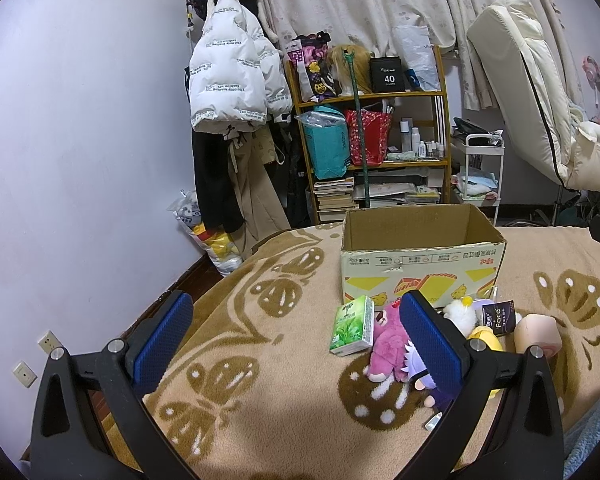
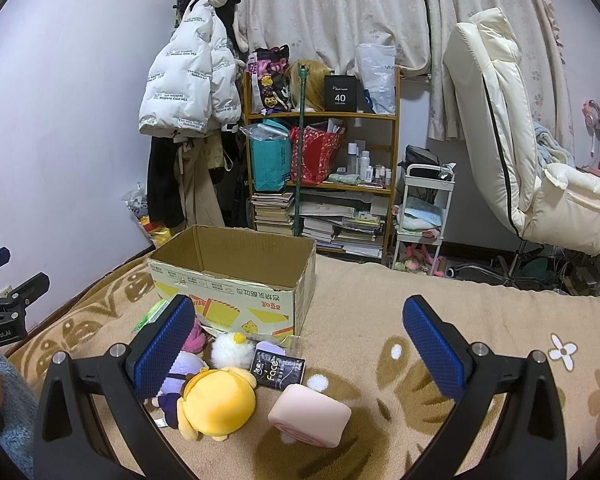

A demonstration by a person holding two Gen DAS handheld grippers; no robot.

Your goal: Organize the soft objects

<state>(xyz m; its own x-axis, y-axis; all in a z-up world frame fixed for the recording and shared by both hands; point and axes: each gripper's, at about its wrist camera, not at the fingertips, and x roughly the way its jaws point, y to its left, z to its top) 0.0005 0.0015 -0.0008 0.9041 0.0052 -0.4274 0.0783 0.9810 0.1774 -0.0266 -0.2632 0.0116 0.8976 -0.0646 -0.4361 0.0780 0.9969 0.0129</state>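
An open cardboard box (image 1: pixel 422 268) stands on the bed; it also shows in the right wrist view (image 2: pixel 236 280). In front of it lie a green tissue pack (image 1: pixel 352 326), a pink plush (image 1: pixel 388 346), a purple doll (image 2: pixel 176 376), a white fluffy toy (image 2: pixel 230 350), a black "Face" pack (image 2: pixel 278 368), a yellow plush (image 2: pixel 218 400) and a pink squishy block (image 2: pixel 310 414). My left gripper (image 1: pixel 296 334) is open and empty above the blanket, left of the pile. My right gripper (image 2: pixel 298 344) is open and empty above the pile.
The bed is covered by a tan patterned blanket (image 1: pixel 260 340). Behind it stand a cluttered wooden shelf (image 2: pixel 324 176), hanging coats (image 1: pixel 232 80), a white cart (image 2: pixel 424 208) and a cream chair (image 2: pixel 500 128). The left gripper's body shows at the left edge (image 2: pixel 4 308).
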